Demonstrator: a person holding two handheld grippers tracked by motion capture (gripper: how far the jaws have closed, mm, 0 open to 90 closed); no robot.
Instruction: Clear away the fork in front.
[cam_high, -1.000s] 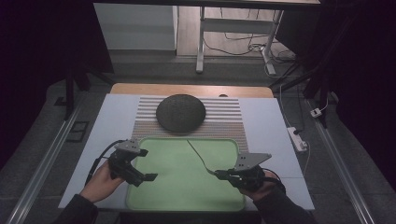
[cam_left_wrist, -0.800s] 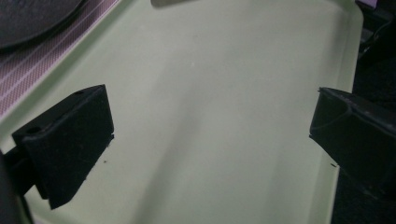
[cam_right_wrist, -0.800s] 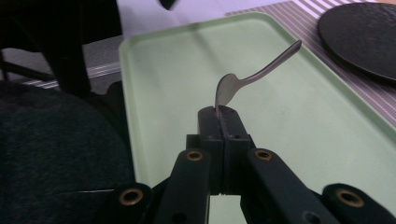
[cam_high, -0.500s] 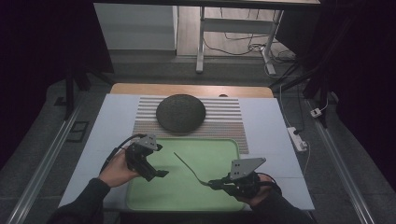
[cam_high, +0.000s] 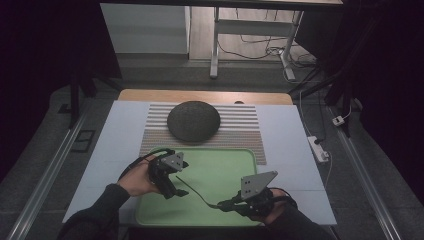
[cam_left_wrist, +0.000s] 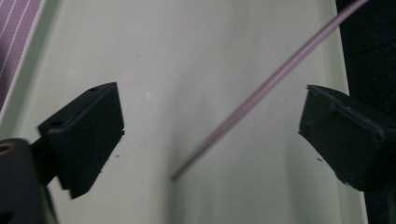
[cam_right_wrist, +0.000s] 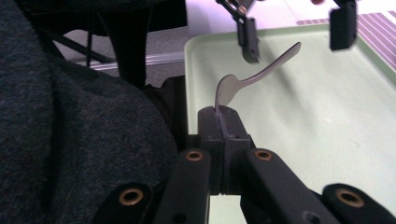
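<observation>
Over the green tray (cam_high: 240, 165) at the near edge of the table (cam_high: 290, 145), the work looks about halfway: the spoon (cam_high: 197, 192) is already up off the tray, pinched at its bowl end by the right gripper (cam_high: 225, 205), whose jaws are pressed tight together on the metal, as the right gripper view shows with the spoon (cam_right_wrist: 252, 74) rising out of the closed pads. What seems left is a handover or a second grip, since the left gripper (cam_high: 177, 192) has its jaws spread wide and nothing between them is clamped. In the left gripper view the spoon's thin handle (cam_left_wrist: 261, 93) slants through the gap between the two open jaws, its free tip hanging above the tray floor, closer to the middle than to either pad and touching neither, as far as I can judge. So the handle sits inside the left gripper's reach, ready to be closed on. Farther back, a dark round dome (cam_high: 193, 120) rests on a striped mat (cam_high: 240, 130), untouched and well apart from both hands.
</observation>
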